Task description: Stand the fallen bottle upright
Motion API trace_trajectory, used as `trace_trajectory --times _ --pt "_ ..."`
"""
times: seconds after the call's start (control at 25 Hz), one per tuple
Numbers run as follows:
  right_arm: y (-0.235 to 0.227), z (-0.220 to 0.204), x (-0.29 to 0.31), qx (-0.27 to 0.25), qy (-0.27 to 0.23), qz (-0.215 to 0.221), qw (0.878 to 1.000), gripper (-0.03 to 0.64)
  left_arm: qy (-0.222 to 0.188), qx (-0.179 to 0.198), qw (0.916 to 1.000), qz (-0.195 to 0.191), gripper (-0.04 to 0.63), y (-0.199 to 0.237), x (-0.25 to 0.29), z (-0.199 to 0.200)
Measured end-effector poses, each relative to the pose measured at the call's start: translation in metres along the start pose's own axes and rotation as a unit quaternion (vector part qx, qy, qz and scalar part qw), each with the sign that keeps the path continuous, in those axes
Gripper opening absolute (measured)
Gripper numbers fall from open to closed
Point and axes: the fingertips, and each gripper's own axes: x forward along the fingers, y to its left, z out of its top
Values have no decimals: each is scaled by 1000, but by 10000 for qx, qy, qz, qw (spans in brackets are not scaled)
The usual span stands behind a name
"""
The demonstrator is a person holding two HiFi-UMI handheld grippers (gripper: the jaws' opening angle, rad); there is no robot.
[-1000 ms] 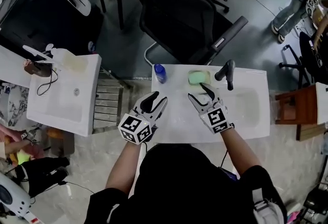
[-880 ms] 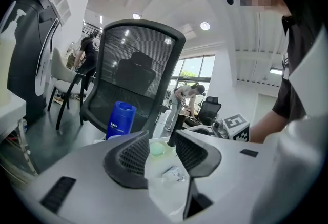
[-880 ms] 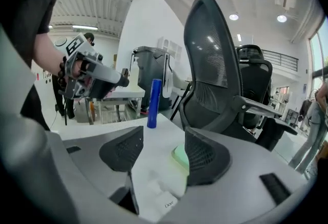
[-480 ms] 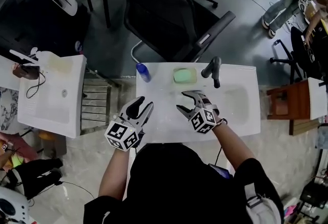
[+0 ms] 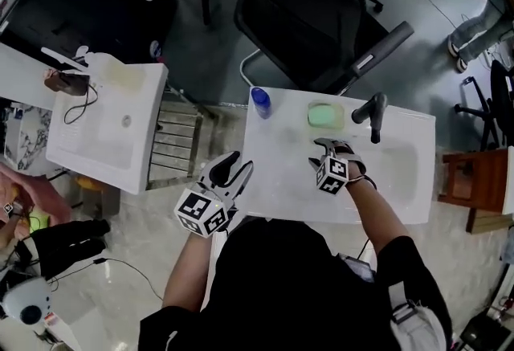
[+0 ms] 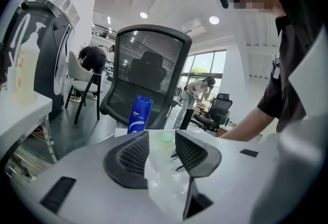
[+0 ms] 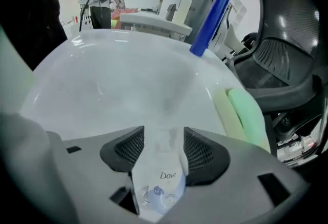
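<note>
A white Dove bottle [image 7: 161, 177] lies on the white sink top [image 5: 281, 181], pale against it. It runs lengthwise between the jaws of my right gripper [image 7: 164, 136]. In the head view that gripper [image 5: 328, 148] points steeply down in front of the green soap [image 5: 325, 114], and the white bottle cannot be made out there. Its jaws stand wide on either side of the bottle and I see no pad pressing on it. A blue bottle [image 5: 259, 101] stands upright at the back left corner. My left gripper [image 5: 239, 163] hovers open and empty at the table's front left edge.
A black faucet [image 5: 371, 112] rises at the back right beside the basin [image 5: 397, 173]. A black office chair [image 5: 321, 12] stands behind the table. A second white sink unit [image 5: 104, 132] is to the left and a wooden stool [image 5: 474, 181] to the right.
My right gripper has dropped towards the sink top and tipped to point steeply down, rolling as it went. My left gripper has shifted a little along the front edge.
</note>
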Motion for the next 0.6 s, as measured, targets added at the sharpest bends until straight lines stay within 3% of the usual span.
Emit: trace_trajectory --times 0.6 --pt "6 -12 47 -43 810 448 9957 252 192 -247 9992 249 170 28 -23 -17"
